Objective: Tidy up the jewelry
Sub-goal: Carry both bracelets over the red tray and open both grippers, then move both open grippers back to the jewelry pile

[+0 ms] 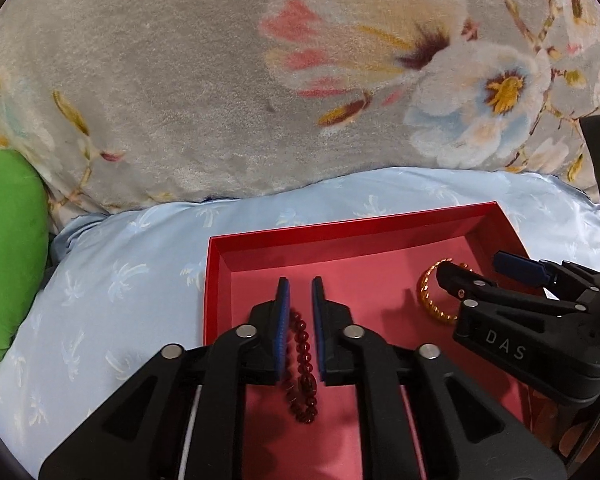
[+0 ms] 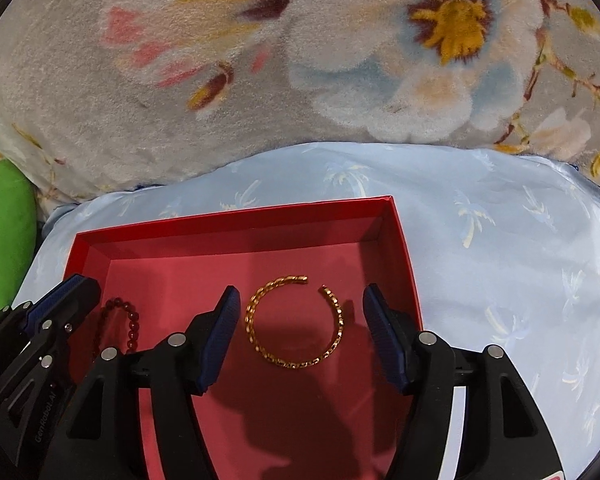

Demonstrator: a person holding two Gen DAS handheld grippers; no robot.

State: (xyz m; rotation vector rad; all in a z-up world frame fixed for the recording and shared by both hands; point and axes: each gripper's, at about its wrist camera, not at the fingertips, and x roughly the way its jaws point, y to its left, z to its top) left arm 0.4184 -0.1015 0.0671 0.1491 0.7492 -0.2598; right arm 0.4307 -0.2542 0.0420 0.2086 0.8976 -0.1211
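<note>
Two bracelets lie in one shallow red box (image 2: 236, 222), which sits on a pale blue satin cushion (image 2: 500, 248) printed with small palm trees. Far to the left, a bright green pillow (image 1: 8, 248) bulges at the cushion's edge, and behind everything spreads a plush grey blanket (image 1: 160, 80) with big pink, white and yellow flowers.

Toward the box's left side rests the beaded bracelet (image 1: 302, 364), a loop of round, glossy dark-red beads on the matte pink-red floor. The left gripper (image 1: 300, 292) hangs right over it, its black fingers lined with ribbed blue pads (image 1: 283, 320). The jaws stand only a narrow gap apart; the beads run between them, close against the left pad, but whether that pad still touches them I cannot tell. The right pad is clear of the beads, so the bracelet looks let go.

Further right lies the gold bangle (image 2: 296, 322), a thin twisted open ring with its gap facing the box's far wall. It lies flat on the floor. The right gripper (image 2: 300, 308) straddles it with the jaws spread wide, one blue pad on each side, neither touching the metal.
</note>
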